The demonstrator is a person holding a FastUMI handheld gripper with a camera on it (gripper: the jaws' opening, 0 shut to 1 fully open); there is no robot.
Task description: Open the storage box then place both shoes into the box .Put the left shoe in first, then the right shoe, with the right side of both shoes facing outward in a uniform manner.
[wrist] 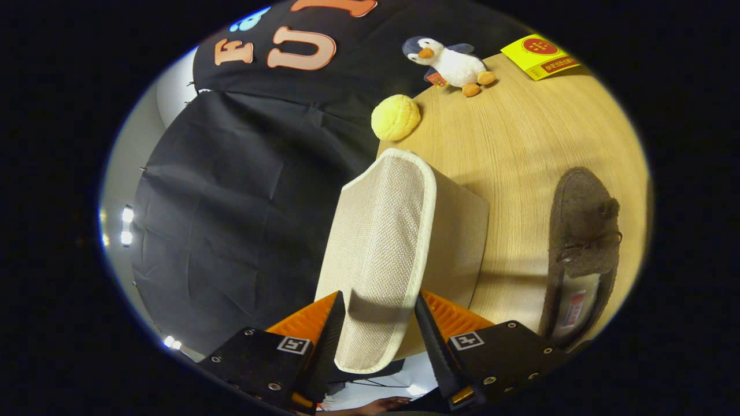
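Observation:
A beige woven lid [384, 231] with pale piping runs forward from between my fingers, raised off the beige storage box [462, 231] behind it. My gripper [381, 323] is shut on the lid's near end, one finger pressing on each side. A brown suede moccasin [584, 231] with a bow lies on the wooden table [509, 144] beside the box, its opening facing me. The inside of the box is hidden by the lid.
Beyond the box sit a yellow bun-shaped toy [395, 117], a plush penguin [451, 60] and a yellow packet [540, 55] near the table's far edge. Black cloth wall [243, 202] stands on the other side of the lid.

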